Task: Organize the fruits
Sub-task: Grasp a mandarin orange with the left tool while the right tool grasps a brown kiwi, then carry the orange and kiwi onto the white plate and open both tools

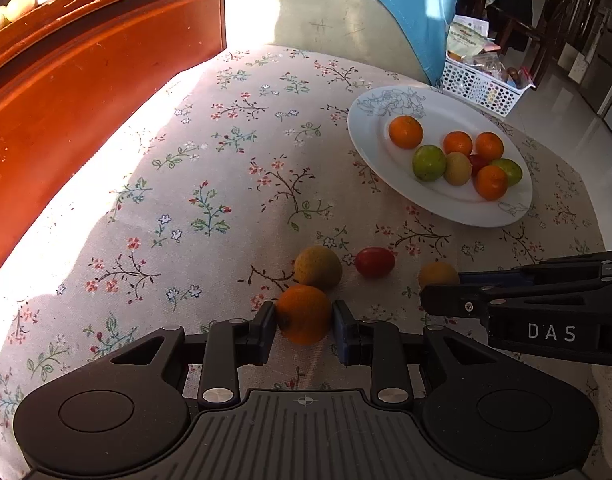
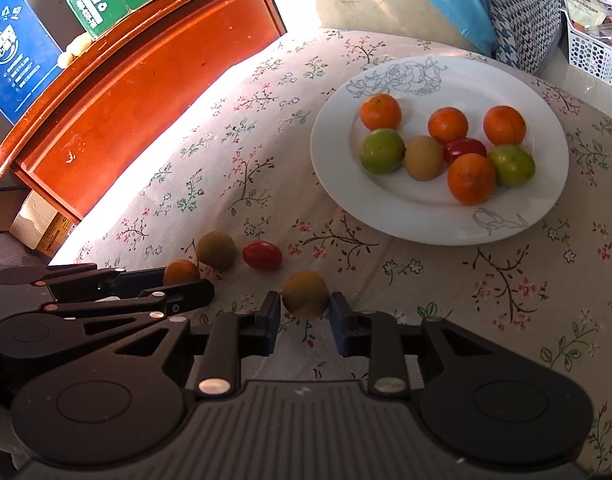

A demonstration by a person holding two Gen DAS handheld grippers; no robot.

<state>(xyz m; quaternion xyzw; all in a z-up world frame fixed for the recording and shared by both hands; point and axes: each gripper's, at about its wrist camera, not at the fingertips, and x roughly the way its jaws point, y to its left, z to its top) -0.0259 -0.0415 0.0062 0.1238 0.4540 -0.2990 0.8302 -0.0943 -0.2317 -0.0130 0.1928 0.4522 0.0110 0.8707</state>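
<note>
Left gripper [image 1: 303, 322]: jaws are pinching a small mandarin [image 1: 303, 314] at the lower middle of the left wrist view, pads pressing on its two sides, the fruit sitting on or just above the floral tablecloth [image 1: 209, 168].
Right gripper [image 2: 305, 312]: jaws are closing tight on a brownish-yellow round fruit [image 2: 305, 294] at the lower middle of the right wrist view, one pad on each flank.
Loose fruit: a second brownish fruit [image 2: 216, 249] and a red cherry tomato [image 2: 262, 255] are lying on the cloth between the two grippers and the plate, just beside each other.
Plate [image 2: 422, 220]: a white plate with a drawn flower is sitting at the upper right of both views, already holding four mandarins, two green fruits, one brownish fruit and one tomato, clustered toward its far right.
How the fruit will handle: each piece is looking light and round, so likely to roll when let go. The mandarin's skin is probably soft and giving, so a gentle squeeze across its widest part should be enough; the tomato is probably smooth, slippery and easily split.
Where to hold: across the middle, as both grippers are doing.
Free room: the near left part of the plate is showing bare.
Surroundings: a red wooden cabinet [image 1: 85, 80] is standing at the upper left.
</note>
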